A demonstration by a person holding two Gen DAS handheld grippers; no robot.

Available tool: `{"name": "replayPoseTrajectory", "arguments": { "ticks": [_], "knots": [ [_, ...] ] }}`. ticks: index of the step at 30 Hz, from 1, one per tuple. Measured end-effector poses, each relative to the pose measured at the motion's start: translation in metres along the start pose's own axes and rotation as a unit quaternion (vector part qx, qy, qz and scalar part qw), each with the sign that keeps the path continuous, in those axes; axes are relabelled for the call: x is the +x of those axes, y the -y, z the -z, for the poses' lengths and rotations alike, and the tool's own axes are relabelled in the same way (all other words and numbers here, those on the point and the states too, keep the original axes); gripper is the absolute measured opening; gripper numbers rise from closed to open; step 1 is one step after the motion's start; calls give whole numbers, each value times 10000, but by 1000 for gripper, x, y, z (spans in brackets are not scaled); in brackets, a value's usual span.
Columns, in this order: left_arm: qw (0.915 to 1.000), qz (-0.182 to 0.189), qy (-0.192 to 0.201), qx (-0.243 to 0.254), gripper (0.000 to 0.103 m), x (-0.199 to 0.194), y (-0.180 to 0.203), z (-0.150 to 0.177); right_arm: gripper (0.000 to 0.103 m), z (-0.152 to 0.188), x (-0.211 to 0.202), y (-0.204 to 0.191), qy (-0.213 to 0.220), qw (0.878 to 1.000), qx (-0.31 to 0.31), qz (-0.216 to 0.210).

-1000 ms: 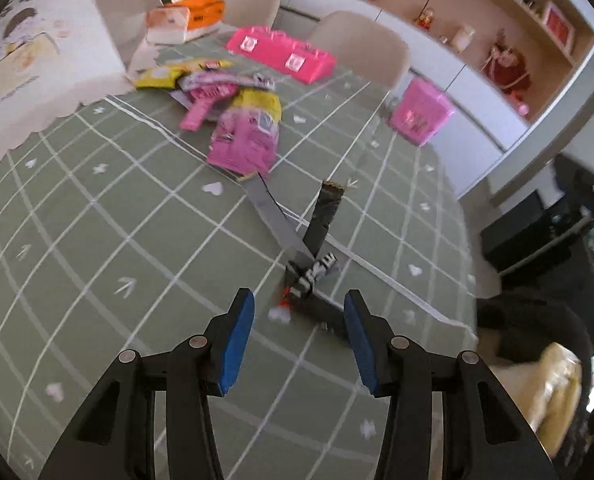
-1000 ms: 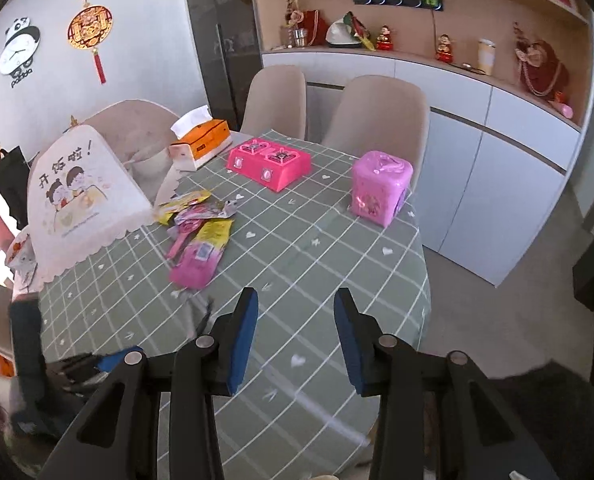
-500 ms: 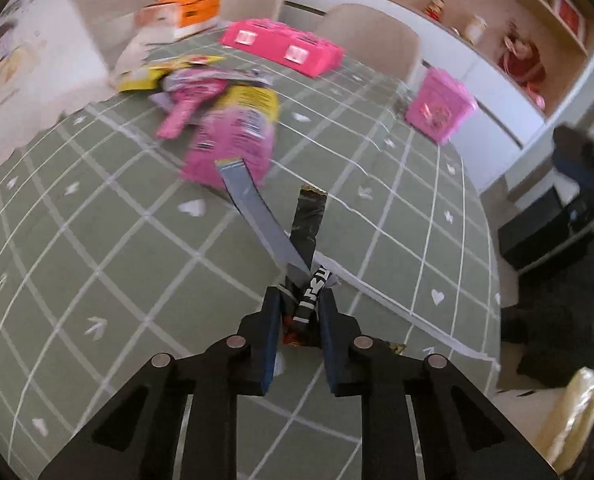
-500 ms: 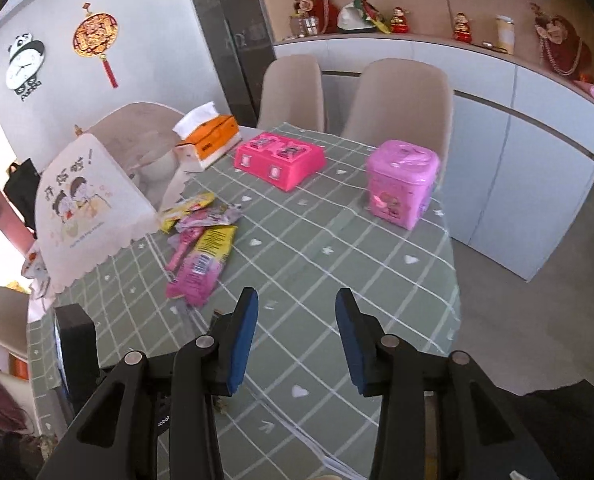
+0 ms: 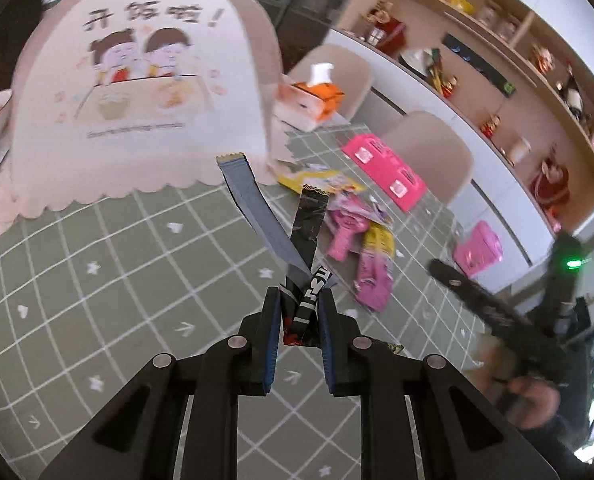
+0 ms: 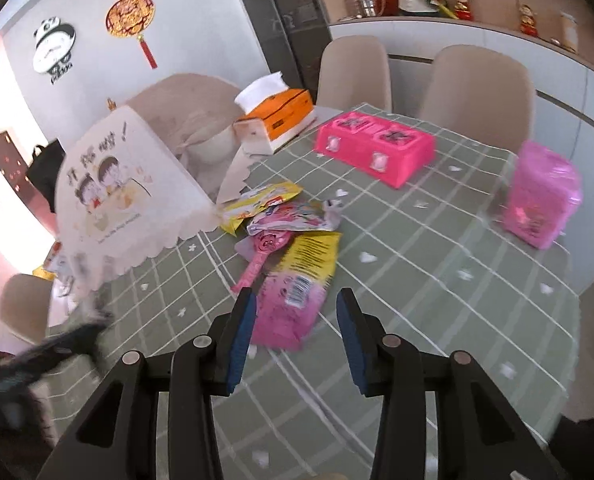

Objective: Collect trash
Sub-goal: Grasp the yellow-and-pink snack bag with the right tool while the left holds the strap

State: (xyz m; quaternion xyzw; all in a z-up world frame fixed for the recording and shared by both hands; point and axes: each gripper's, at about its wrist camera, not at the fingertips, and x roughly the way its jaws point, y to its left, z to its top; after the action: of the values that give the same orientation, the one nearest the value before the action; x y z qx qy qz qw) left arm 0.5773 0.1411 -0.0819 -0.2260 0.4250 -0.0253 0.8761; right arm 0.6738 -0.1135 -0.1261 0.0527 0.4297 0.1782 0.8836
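My left gripper [image 5: 299, 300] is shut on two long wrappers and holds them above the table: a grey-blue strip [image 5: 257, 216] and a black one [image 5: 311, 220], both sticking out forward. Several more wrappers lie in a pile on the green checked tablecloth [image 6: 417, 280]: a yellow one [image 6: 261, 200], a pink-white one [image 6: 293, 216], a pink lollipop shape [image 6: 257, 264] and a large pink-yellow packet [image 6: 297, 280]. Low over the near end of that packet, my right gripper [image 6: 293, 312] stands open with nothing pressed between its pads. The blurred left gripper [image 6: 57, 352] shows at the lower left.
A white cartoon-printed food cover [image 6: 125, 184] stands left of the pile. Behind it are an orange tissue box [image 6: 277, 116] and a pink toy box [image 6: 373, 148]. A small pink bin [image 6: 541, 196] sits near the table's right edge. Beige chairs [image 6: 477, 84] line the far side.
My left gripper closed on the two wrappers and lifted them off the table, swinging toward the food cover. My right gripper came down and forward over the wrapper pile.
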Motion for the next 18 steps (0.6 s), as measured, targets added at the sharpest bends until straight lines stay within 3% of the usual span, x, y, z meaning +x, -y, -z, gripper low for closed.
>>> {"name": "replayPoseTrajectory", "arguments": {
  "ticks": [4, 9, 14, 16, 18],
  "knots": [
    [9994, -48, -126, -306, 19, 0, -29, 8, 43, -3, 42, -3, 29, 9999, 101, 106],
    [9984, -176, -172, -508, 19, -3, -57, 20, 43, -2, 83, 6, -291, 9977, 409, 454],
    [9971, -254, -246, -669, 19, -4, -75, 26, 43, -1, 90, 2, -437, 9977, 242, 455],
    [9970, -255, -271, -681, 19, -7, -76, 26, 32, 0, 85, -5, -511, 9981, 145, 321],
    [9973, -261, -277, -636, 19, -12, -75, 24, 31, 1, 74, -14, -521, 9983, 125, 209]
  ]
}}
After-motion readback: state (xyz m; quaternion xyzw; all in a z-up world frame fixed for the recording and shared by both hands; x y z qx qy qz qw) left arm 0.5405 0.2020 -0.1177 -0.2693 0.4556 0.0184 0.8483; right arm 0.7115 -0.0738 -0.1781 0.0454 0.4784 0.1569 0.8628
